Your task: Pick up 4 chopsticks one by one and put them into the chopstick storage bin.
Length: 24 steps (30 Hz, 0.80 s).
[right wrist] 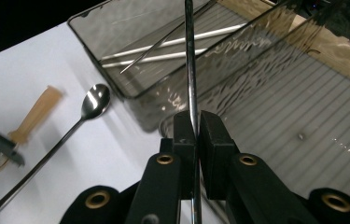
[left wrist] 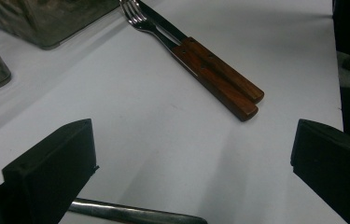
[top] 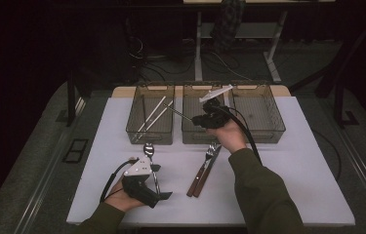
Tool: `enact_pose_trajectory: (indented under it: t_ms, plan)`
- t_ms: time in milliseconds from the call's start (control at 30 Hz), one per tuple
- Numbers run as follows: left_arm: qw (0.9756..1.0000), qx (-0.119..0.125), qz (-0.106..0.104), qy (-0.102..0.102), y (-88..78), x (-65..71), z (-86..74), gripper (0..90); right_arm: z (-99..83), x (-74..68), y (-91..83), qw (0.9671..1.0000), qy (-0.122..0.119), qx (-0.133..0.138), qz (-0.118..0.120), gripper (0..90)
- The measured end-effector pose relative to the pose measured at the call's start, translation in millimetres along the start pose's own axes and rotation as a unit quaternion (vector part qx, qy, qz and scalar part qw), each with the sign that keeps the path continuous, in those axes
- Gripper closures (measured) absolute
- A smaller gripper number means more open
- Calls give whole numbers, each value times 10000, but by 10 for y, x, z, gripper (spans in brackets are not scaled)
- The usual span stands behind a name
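Chopstick, thin polished metal (right wrist: 190, 70): clamped in closed right gripper (right wrist: 196, 128) above middle wire-mesh basket (top: 190, 134). Advice: carry toward left mesh basket (top: 136, 131), level it, release low. Left gripper (left wrist: 186, 158) open, empty, near basket front.

**White desk, three baskets, cutlery in front**

The desk (top: 288, 161) has a white top, with a strip of bare wood along its far edge. Three wire-mesh baskets stand side by side at the far side: the left basket (top: 150, 134), the middle basket (top: 190, 136) and the right basket (top: 268, 127). Near the left basket lies a long-handled spoon (top: 152, 163). Right of it, near the middle basket, a fork (top: 204, 168) and a knife (top: 207, 171) with wooden handles lie touching, side by side.
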<state>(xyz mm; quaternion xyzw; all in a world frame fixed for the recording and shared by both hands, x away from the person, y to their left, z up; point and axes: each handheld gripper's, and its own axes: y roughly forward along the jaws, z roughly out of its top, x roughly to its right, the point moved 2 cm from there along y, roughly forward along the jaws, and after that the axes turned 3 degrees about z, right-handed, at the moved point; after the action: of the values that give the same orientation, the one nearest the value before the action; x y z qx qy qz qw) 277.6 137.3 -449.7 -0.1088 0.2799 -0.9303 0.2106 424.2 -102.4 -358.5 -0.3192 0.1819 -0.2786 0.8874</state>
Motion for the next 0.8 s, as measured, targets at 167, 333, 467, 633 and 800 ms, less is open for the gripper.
enact_pose_trajectory:
  t_ms: [167,333,467,633,800]
  plan:
    - [10000,-15,-18,18,-1,1,0,0,155,-21,140,10000,-5,-52,-35,854]
    - [10000,-16,-15,11,-1,2,0,0,310,-41,279,9999,-5,-110,-79,854]
    - [10000,-13,-10,28,1,2,0,0,432,-63,401,9998,6,-155,-113,854]
    - [10000,-13,-23,15,1,1,-2,0,572,-80,565,9995,11,-243,-185,854]
    - [10000,-13,-27,14,2,3,0,0,681,-74,738,9990,60,-349,-263,854]
